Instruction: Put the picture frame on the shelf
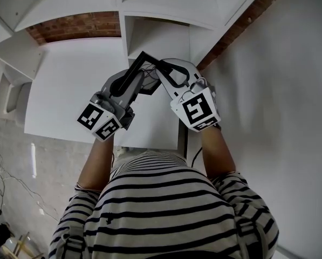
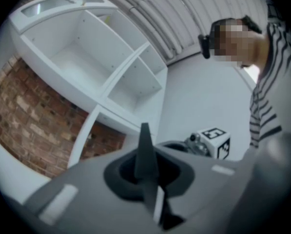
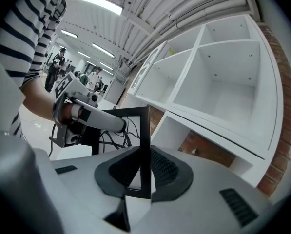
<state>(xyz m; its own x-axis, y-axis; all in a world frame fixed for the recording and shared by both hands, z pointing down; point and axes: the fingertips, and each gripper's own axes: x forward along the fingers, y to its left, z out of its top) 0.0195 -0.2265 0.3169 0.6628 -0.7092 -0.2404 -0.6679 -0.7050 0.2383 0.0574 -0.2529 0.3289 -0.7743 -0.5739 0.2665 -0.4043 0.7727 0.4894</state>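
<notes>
A thin black picture frame [image 1: 143,61] hangs in the air between my two grippers, in front of the white shelf unit [image 1: 127,32]. My left gripper [image 1: 139,81] is shut on the frame's left side. In the left gripper view the frame's edge [image 2: 145,149] stands upright between the dark pads [image 2: 127,175]. My right gripper [image 1: 166,73] is shut on the frame's right side. The right gripper view shows the frame [image 3: 145,145] pinched between the ribbed pads [image 3: 164,168], with the left gripper [image 3: 104,121] holding its far corner. The shelf's white compartments [image 3: 223,94] are open and bare.
A red brick wall [image 1: 77,26] shows behind the shelf's lower openings. White shelf dividers [image 2: 117,82] stand ahead of the grippers. The person's striped shirt [image 1: 166,198] fills the bottom of the head view. A white wall panel [image 1: 279,90] is to the right.
</notes>
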